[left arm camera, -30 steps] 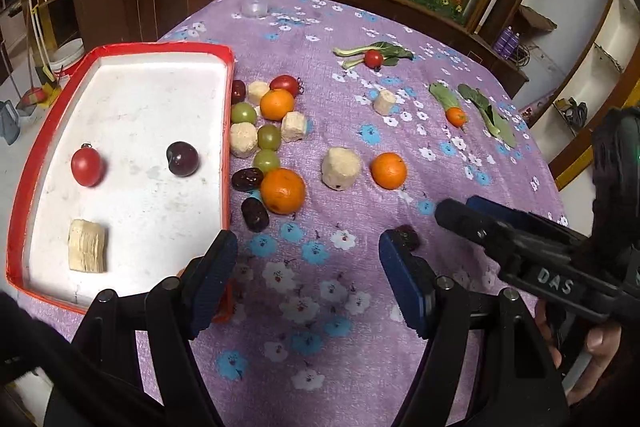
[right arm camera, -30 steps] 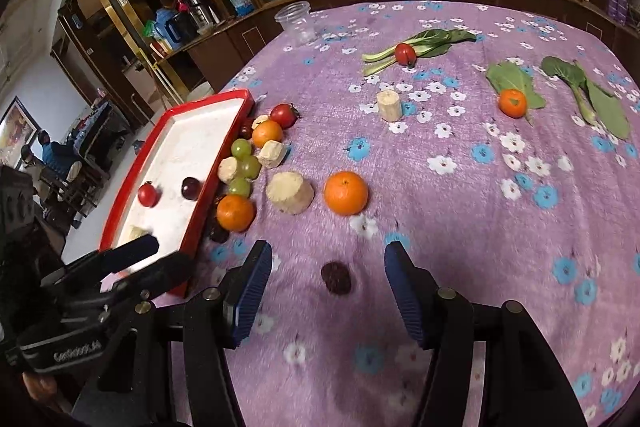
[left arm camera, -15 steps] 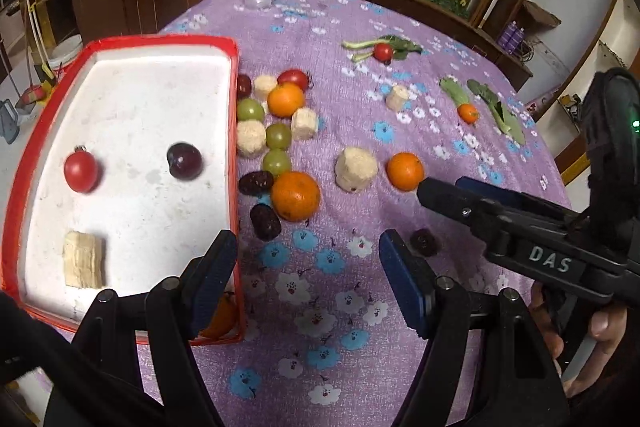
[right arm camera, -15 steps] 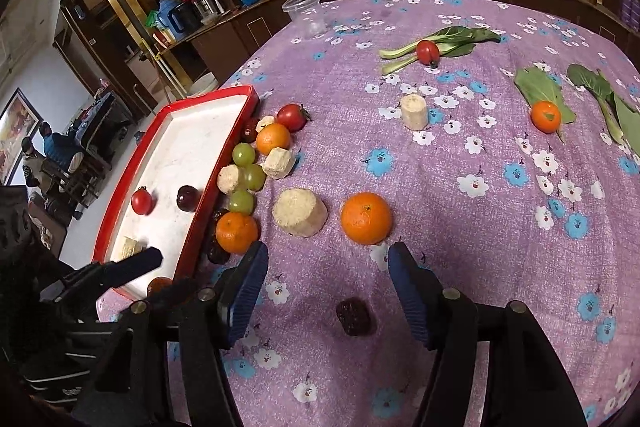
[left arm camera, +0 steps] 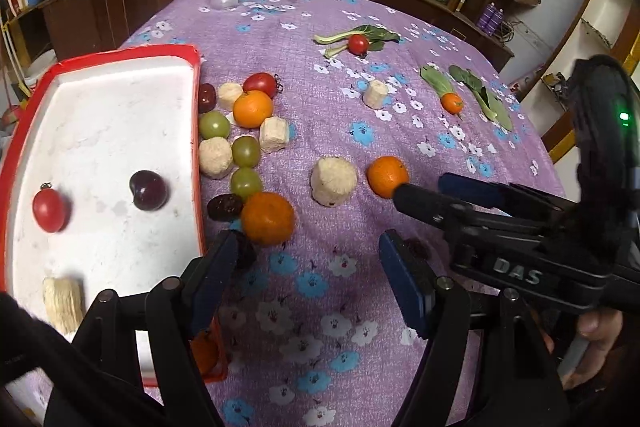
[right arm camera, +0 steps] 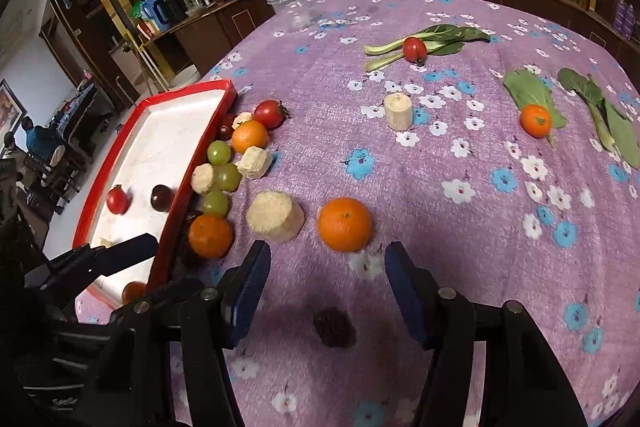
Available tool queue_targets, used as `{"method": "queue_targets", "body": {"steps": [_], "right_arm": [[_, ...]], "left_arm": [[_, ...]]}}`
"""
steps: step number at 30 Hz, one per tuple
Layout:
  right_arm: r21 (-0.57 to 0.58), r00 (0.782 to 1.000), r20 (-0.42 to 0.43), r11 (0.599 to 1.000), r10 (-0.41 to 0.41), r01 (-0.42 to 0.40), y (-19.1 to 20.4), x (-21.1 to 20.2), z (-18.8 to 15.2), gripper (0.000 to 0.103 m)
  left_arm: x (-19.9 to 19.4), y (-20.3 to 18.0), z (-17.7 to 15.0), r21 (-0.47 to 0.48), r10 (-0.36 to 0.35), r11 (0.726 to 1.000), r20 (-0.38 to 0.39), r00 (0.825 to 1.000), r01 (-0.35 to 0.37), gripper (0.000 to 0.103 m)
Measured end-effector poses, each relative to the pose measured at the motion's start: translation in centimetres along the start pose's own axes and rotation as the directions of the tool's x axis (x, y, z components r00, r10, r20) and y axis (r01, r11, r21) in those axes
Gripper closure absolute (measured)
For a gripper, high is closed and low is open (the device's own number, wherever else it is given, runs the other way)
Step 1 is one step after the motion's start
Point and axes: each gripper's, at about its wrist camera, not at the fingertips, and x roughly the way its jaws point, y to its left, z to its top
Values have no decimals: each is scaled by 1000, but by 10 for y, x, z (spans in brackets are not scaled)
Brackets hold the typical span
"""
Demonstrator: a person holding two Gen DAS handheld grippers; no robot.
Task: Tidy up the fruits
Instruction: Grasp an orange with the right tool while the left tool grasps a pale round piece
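Here, in the left wrist view, the left gripper (left arm camera: pixel 304 275) stands well open over the purple flowered cloth (left arm camera: pixel 320 99) with nothing between its pads, beside the red-rimmed tray (left arm camera: pixel 198 131), which holds a red tomato (left arm camera: pixel 49 210), a dark plum (left arm camera: pixel 149 190) and a pale chunk (left arm camera: pixel 63 303). Loose fruit clusters just outside the tray's wall, an orange (left arm camera: pixel 267 218) nearest. The right gripper (left arm camera: pixel 424 193) reaches in from the right of this view. In the right wrist view, the right gripper (right arm camera: pixel 326 291) has just been closing a little yet remains open, empty, with a small dark fruit (right arm camera: pixel 334 327) lying on the cloth between and below its fingers, not touched. That fruit looks light, wrinkled and soft, probably a dried date; it should take a gentle pinch across its short middle, low to the cloth, since it could roll or squash. An orange (right arm camera: pixel 345 224) sits just ahead.
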Motion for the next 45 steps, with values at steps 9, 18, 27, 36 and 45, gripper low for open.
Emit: {"method": "queue_targets", "body": {"steps": [9,18,27,36,45], "right_arm": [[-21,999,-19,999,-36,36,-3,33,7,67],[72,997,78,997,9,-15,-29,12,9,68],[123,997,77,992,17,-26,-46,16,8,68],[100,996,86,995,9,-18,-40,15,5,68],[82,994,88,994,66,-73,-26,2,3,68]], "left_arm": [[10,4,4,-4,0,1000,-10,1000,0,31],[22,-16,19,47,-28,998,-27,999,30,36],[61,-30,32,92,13,996,-81,997,-5,58],[68,-34,27,121,61,991,-58,996,-54,74],[10,-25,15,56,-19,998,27,999,17,74]]}}
